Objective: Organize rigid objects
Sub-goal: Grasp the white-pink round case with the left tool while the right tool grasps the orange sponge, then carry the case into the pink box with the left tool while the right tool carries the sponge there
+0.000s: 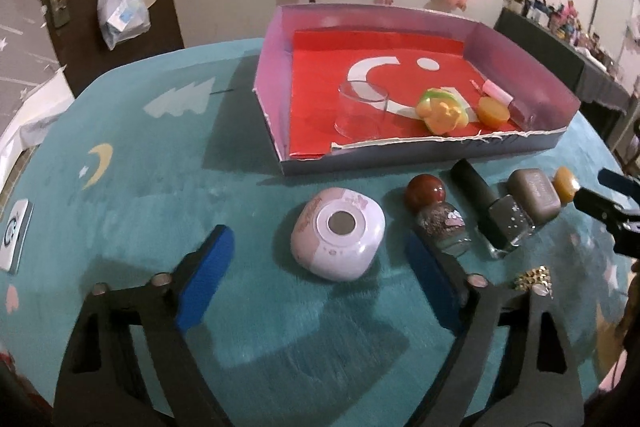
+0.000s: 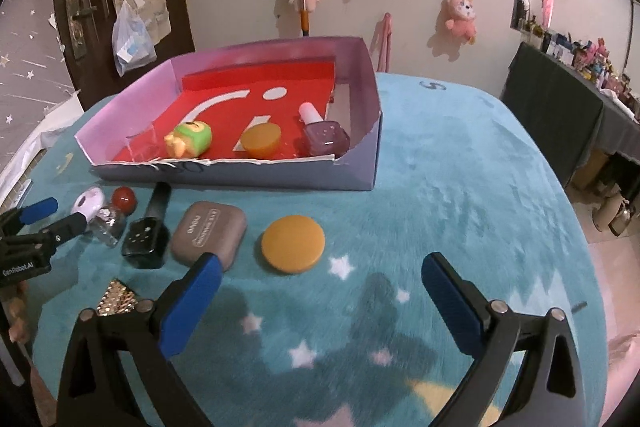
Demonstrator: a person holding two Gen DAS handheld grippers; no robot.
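A shallow pink box with a red floor sits at the back of the teal cloth; it also shows in the right wrist view. In it lie a clear cup, a green-yellow toy, an orange dome and a pink nail polish bottle. On the cloth in front lie a pink-white rounded case, a red ball, a glitter bottle, a dark polish bottle, a taupe case and an orange disc. My left gripper is open around the pink-white case. My right gripper is open, just short of the orange disc.
A gold studded piece lies at the cloth's near edge. A white device lies at the far left. A dark door and a wall with plush toys stand behind. A dark shelf stands at the right.
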